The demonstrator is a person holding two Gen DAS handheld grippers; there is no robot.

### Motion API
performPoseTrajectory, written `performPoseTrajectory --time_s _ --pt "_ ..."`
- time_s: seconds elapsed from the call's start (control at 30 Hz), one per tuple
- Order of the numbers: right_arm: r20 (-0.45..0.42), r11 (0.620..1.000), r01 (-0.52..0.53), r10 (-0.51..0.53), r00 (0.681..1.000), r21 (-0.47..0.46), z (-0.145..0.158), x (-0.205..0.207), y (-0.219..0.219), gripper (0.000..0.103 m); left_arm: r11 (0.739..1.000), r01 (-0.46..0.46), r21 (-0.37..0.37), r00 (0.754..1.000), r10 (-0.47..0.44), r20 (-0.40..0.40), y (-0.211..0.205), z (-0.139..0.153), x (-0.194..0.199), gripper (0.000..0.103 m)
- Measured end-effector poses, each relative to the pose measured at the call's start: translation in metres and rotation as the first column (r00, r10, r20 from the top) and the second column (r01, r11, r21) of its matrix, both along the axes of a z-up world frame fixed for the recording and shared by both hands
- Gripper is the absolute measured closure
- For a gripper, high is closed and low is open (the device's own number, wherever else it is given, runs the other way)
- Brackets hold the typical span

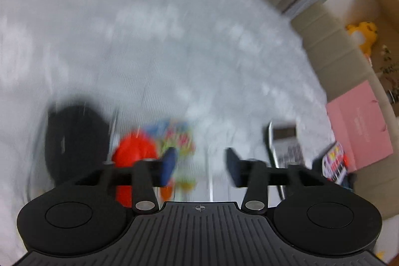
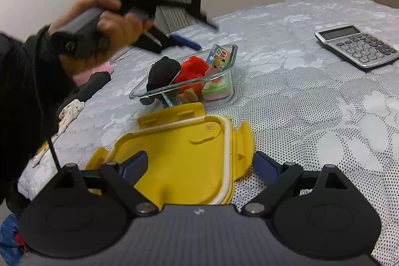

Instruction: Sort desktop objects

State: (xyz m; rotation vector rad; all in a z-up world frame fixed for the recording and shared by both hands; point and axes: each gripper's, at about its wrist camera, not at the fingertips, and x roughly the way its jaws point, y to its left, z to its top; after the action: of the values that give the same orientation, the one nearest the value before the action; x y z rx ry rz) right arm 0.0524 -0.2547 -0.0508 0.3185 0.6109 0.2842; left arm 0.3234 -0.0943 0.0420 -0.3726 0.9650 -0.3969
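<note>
A clear glass container (image 2: pixel 232 54) stands on the white bedspread. It holds a black object (image 2: pixel 163 72), a red object (image 2: pixel 193 70), a colourful packet (image 2: pixel 218 57) and a green-and-pink item (image 2: pixel 215 89). A yellow lid (image 2: pixel 179 158) lies upside down in front of it. My right gripper (image 2: pixel 199 166) is open, its fingers either side of the lid's near part. My left gripper (image 1: pixel 199 163) is open and empty above the container, seen blurred from the right wrist view (image 2: pixel 184 41). The left wrist view is blurred; the black object (image 1: pixel 74 138), red object (image 1: pixel 134 153) and packet (image 1: pixel 178 138) show below.
A silver calculator (image 2: pixel 356 45) lies at the right and shows in the left wrist view (image 1: pixel 284 143). A pink box (image 1: pixel 361 126) and a cardboard box (image 1: pixel 374 16) with a yellow toy (image 1: pixel 364 34) stand beyond the bed edge. Clothing (image 2: pixel 94 84) lies at the left.
</note>
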Motion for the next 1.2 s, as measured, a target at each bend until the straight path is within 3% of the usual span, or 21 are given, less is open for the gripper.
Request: performPoseTrajectory --time_s 0.07,0.2,0.37,0.53,0.7,0.83,0.9,0.93,0.97,1.03,1.07,1.17,1.2 --pt "0.000 1.000 0.000 0.000 1.000 0.011 0.000 0.000 -0.001 0.011 0.999 0.010 0.040 1.000 -0.011 0.016 -0.012 0.002 0.006 0.043" --pt "0.010 1.000 0.001 -0.002 1.000 0.031 0.002 -0.002 -0.006 0.011 0.996 -0.001 0.092 0.996 0.010 -0.093 -0.028 -0.021 0.023 0.054" --pt "0.035 1.000 -0.003 0.003 0.999 0.010 0.009 -0.003 -0.004 0.011 0.991 -0.029 0.131 0.992 0.044 -0.119 -0.029 -0.046 0.032 0.050" --pt "0.062 1.000 -0.016 0.017 0.998 -0.019 0.016 -0.003 0.000 0.011 0.990 -0.055 0.130 0.986 0.074 -0.146 -0.025 -0.044 0.033 0.051" --pt "0.062 1.000 -0.008 0.008 0.998 -0.012 0.017 0.002 -0.001 0.011 0.987 -0.001 0.162 0.975 0.037 -0.217 -0.028 -0.048 0.020 0.073" --pt "0.056 1.000 -0.002 0.002 0.998 0.000 0.017 0.003 -0.001 0.011 0.978 0.018 0.206 0.978 0.026 -0.207 -0.034 -0.050 0.020 0.076" --pt "0.059 1.000 -0.006 0.006 0.998 -0.008 0.018 0.001 0.000 0.011 0.972 0.027 0.235 0.978 0.023 -0.209 -0.038 -0.055 0.024 0.081" --pt "0.060 1.000 -0.007 0.008 0.998 -0.015 0.018 0.000 0.000 0.011 0.968 0.032 0.250 0.977 0.022 -0.211 -0.040 -0.057 0.027 0.088" --pt "0.061 1.000 -0.007 0.008 0.998 -0.022 0.019 -0.001 0.001 0.011 0.972 0.033 0.234 0.978 0.018 -0.210 -0.039 -0.057 0.026 0.090" --pt "0.064 1.000 -0.002 0.004 0.998 -0.030 0.020 -0.003 0.000 0.011 0.984 0.037 0.174 0.978 0.000 -0.208 -0.034 -0.054 0.023 0.086" --pt "0.064 1.000 0.001 0.001 0.998 -0.031 0.020 -0.003 -0.001 0.011 0.987 0.046 0.155 0.983 -0.017 -0.185 -0.030 -0.048 0.016 0.080" --pt "0.047 1.000 0.010 -0.009 0.999 -0.022 0.020 -0.001 -0.003 0.011 0.987 0.056 0.148 0.995 -0.043 -0.089 -0.014 -0.027 -0.011 0.045" --pt "0.040 1.000 0.012 -0.011 0.999 -0.019 0.019 -0.001 -0.004 0.011 0.986 0.054 0.159 0.997 -0.045 -0.060 -0.009 -0.021 -0.022 0.045"
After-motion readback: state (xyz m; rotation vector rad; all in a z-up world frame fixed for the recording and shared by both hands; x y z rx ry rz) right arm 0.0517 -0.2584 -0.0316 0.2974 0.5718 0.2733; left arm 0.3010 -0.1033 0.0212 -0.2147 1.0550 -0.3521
